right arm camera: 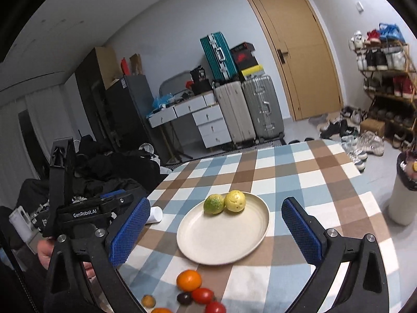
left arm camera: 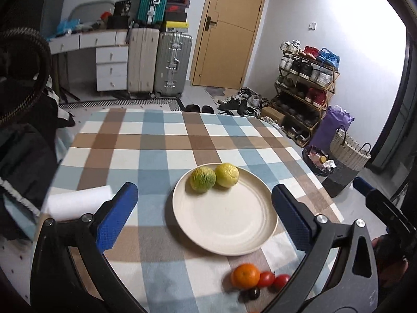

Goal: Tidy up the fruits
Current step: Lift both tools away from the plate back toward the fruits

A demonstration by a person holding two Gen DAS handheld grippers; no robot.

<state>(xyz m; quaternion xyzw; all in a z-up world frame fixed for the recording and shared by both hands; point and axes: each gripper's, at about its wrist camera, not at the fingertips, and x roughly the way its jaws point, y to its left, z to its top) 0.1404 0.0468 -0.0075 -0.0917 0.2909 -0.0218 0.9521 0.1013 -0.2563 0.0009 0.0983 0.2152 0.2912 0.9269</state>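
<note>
Two citrus [left arm camera: 214,178] sat on plate [left arm camera: 226,224]; orange [right arm camera: 189,280] and tomatoes [right arm camera: 202,295] lay loose on surface [right arm camera: 299,182]. Left gripper [left arm camera: 204,216] and right gripper [right arm camera: 216,233] both spread, empty. Best: straddle orange, squeeze gently.
</note>
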